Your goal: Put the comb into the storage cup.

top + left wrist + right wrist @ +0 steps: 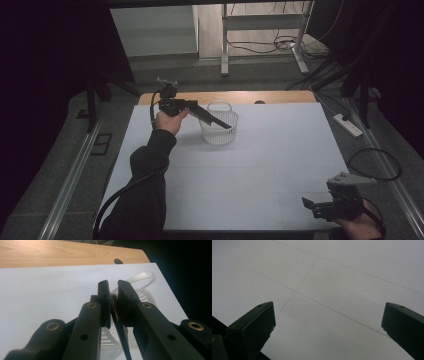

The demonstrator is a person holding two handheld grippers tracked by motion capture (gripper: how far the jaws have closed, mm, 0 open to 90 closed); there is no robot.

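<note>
**Left tool holding a dark flat piece over the white basket**

In the high view, the left tool (220, 121) is reaching out over the far part of the white tabletop (260, 165), its jaws pinched on a dark flat piece (212, 118) that is slanting down above the rim of a white basket (219, 131). The basket is standing upright near the tabletop's far edge, its handle raised. The right tool (311, 206) is hovering at the near right corner, well apart from the basket, its jaws parted with nothing between them.

In the left gripper view, the left tool (113, 286) is showing its jaws nearly together, gripping the thin dark flat piece (120, 325) edge-on; the basket (142, 287) is lying just beyond and below them.

In the right gripper view, the right tool (328, 317) is holding its jaws wide apart over bare tabletop (337, 277), grasping nothing.
</note>
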